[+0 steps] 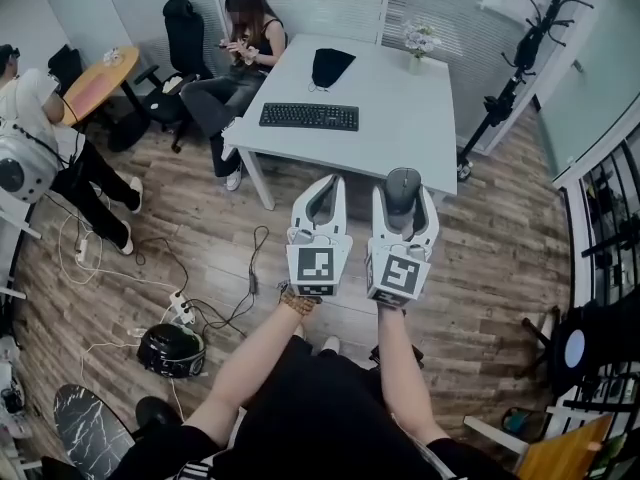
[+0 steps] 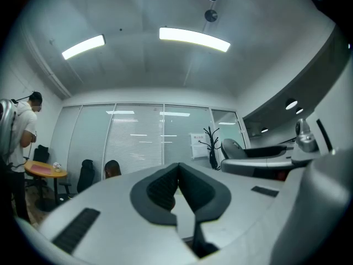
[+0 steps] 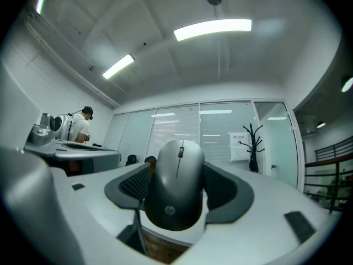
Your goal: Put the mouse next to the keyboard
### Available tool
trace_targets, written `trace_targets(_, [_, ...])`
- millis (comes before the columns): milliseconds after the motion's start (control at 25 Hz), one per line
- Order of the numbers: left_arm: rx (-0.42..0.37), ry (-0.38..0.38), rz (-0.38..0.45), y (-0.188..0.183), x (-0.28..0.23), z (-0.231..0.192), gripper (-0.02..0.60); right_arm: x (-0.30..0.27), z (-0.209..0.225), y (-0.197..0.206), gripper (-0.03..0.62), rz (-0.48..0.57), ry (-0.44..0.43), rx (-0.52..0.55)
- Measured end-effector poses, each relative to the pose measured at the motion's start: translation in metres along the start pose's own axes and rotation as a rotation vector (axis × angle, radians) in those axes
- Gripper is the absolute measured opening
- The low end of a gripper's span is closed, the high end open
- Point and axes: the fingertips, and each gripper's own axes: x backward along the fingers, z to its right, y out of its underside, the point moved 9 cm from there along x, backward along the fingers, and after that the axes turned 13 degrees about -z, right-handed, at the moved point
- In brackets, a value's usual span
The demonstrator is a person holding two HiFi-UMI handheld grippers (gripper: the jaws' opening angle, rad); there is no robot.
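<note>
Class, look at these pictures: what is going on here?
A person carries a gripper in each hand. The right gripper holds a grey mouse between its fingers; the left gripper is shut and empty. Both hang over the floor, short of the white table where the keyboard lies.

A white table (image 1: pixel 400 133) stands on a wood floor. At its far edge lie a black pouch (image 1: pixel 331 65) and a small vase of flowers (image 1: pixel 419 40). A person (image 1: pixel 245 53) sits at its left side. A black coat stand (image 1: pixel 523 53) rises just right of it. A round wooden table (image 1: pixel 100 76) stands well to its left, and a black helmet (image 1: pixel 170 350) lies on the floor nearer the camera.
</note>
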Motion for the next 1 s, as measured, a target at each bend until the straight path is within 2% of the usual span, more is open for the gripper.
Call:
trace_targets(280, [-0.01, -0.002, 0.005, 0.001, -0.014, -0.007, 0.012, -0.015, 0.0, -0.001, 0.296, 0.006, 0.003, 0.021])
trace_targets(440, [-0.003, 0.013, 0.022, 0.001, -0.031, -0.017, 0.012, -0.031, -0.005, -0.011, 0.296, 0.005, 0.042, 0.023])
trace_targets(680, [0.024, 0.058, 0.045, 0.002, -0.074, -0.043, 0.012, -0.074, -0.011, -0.01, 0.296, 0.018, 0.073, 0.048])
trace_targets(1000, [0.031, 0.111, 0.033, 0.008, -0.136, -0.083, 0.012, -0.142, -0.023, -0.014, 0.296, -0.003, 0.121, 0.05])
